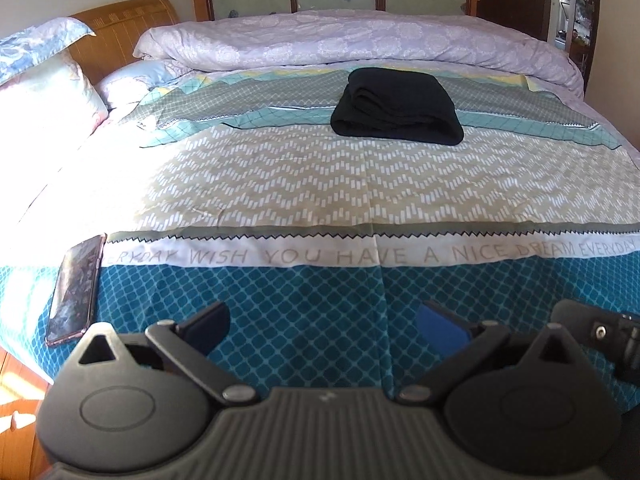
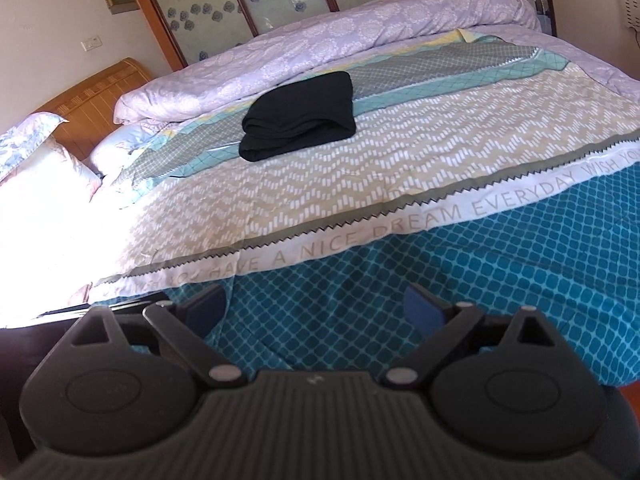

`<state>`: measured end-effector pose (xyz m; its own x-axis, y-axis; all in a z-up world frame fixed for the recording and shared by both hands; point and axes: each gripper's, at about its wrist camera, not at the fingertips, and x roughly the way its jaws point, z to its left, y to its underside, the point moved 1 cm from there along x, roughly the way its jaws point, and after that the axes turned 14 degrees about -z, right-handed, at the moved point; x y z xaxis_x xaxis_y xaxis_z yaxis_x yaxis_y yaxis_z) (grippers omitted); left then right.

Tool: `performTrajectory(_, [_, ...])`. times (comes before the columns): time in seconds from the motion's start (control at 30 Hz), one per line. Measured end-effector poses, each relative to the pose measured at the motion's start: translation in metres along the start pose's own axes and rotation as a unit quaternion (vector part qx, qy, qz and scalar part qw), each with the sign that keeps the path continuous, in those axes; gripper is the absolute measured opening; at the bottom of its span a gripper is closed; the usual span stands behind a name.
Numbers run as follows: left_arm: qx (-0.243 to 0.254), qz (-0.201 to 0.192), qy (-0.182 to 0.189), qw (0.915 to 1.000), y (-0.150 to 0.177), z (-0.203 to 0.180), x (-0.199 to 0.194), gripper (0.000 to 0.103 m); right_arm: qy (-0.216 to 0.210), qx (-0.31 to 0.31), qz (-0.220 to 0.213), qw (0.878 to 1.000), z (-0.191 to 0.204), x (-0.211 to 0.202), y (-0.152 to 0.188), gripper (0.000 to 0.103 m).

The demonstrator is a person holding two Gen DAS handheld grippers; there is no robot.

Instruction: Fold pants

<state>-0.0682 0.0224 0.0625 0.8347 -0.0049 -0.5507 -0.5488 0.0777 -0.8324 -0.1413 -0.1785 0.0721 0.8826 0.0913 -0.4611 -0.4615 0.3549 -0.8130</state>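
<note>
The black pants (image 1: pixel 398 108) lie folded into a compact bundle on the patterned bedspread (image 1: pixel 300 184), toward the far side of the bed; they also show in the right wrist view (image 2: pixel 300 116). My left gripper (image 1: pixel 326 322) is open and empty, low over the teal front part of the bedspread, well short of the pants. My right gripper (image 2: pixel 316 310) is open and empty too, over the teal area near the bed's front edge, far from the pants.
A phone (image 1: pixel 76 290) lies at the bed's front left edge. A rolled lilac duvet (image 1: pixel 360 44) lies along the far side, behind the pants. Pillows (image 1: pixel 44 88) and a wooden headboard (image 1: pixel 120 36) are at the left. Wood floor (image 1: pixel 16 400) lies below left.
</note>
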Motion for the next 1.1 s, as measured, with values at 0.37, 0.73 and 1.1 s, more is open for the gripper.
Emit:
performTrajectory(0.37, [-0.015, -0.043, 0.023, 0.9987, -0.013, 0.005, -0.017, 0.103, 0.045, -0.019, -0.025, 0.998, 0.000, -0.005, -0.008, 0.097])
performTrajectory(0.73, [-0.022, -0.064, 0.029, 0.9973, -0.023, 0.016, -0.023, 0.103, 0.051, -0.045, -0.071, 0.995, 0.024, -0.024, -0.027, 0.097])
performTrajectory(1.1, [0.016, -0.120, -0.009, 0.9926, -0.031, 0.012, -0.039, 0.103, 0.050, -0.038, -0.065, 0.996, 0.024, -0.024, -0.024, 0.097])
